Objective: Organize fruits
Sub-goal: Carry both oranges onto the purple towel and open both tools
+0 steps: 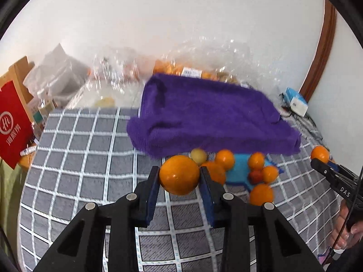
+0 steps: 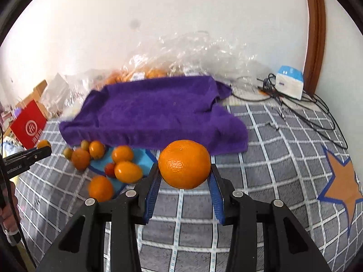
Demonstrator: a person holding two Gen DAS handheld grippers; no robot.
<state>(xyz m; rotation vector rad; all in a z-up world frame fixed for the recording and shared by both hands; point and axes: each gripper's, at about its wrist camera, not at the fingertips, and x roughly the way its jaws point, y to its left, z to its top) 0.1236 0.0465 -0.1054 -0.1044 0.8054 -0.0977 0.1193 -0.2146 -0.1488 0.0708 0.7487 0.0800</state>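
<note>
In the left wrist view my left gripper (image 1: 179,170) is shut on a smooth orange (image 1: 179,174), lifted above the checked cloth (image 1: 90,158). The right wrist view shows my right gripper (image 2: 185,167) shut on a bigger dimpled orange (image 2: 185,164), also held in the air. Beyond both grippers, a loose pile of fruit (image 1: 256,172) (image 2: 113,161) lies on a blue star patch: several oranges, small yellowish fruits and one red fruit. Each gripper also shows at the edge of the other's view, the right gripper (image 1: 322,165) and the left gripper (image 2: 43,151), with an orange in it.
A purple towel (image 1: 204,115) (image 2: 154,113) lies just behind the fruit. Behind it, clear plastic bags (image 2: 192,52) hold more oranges. A red paper bag (image 1: 13,122) stands at the left edge. A white and blue box (image 2: 290,81) and cables lie at the back right.
</note>
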